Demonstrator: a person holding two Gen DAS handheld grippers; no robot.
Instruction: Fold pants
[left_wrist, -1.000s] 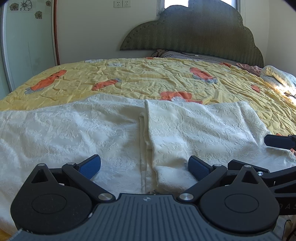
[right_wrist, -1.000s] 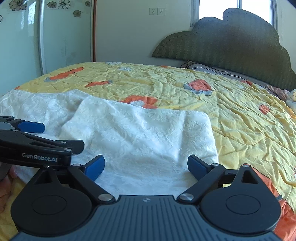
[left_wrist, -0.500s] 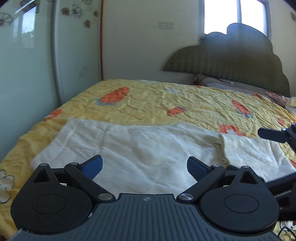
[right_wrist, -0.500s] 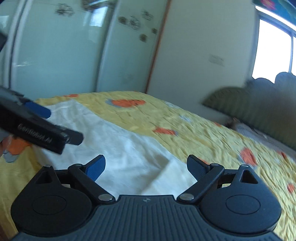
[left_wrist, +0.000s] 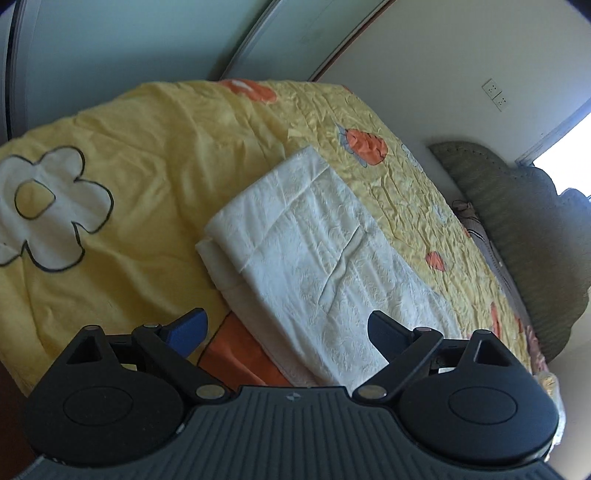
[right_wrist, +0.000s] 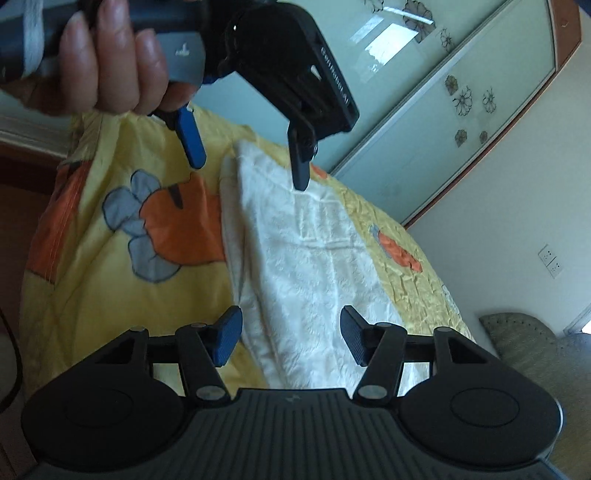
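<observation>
Hovering over a yellow-quilted bed, both pairs of tongs hang released and empty above the white pants, which lie on the quilt as a long, narrow, layered strip along the bed's near edge. The left tongs have their blue pads spread wide, one over the quilt and one over the cloth; seen from the right wrist camera, the left tongs point down at the strip's far end, gripped by the person's left hand. The right tongs straddle the near end of the strip, touching nothing.

By the look of it, the lengthwise fold is done and the crosswise fold is next. That calls for each pair of tongs to pinch a corner at one end, catching every layer, and carry it over to the other end without letting the stacked edges slide apart.

A second ago the pants lay spread wide, the two legs side by side and the headboard dead ahead. Since then both cameras have swung round and tilted steeply, the garment now shows doubled to half its width, and the wardrobe's glass doors fill the background.
</observation>
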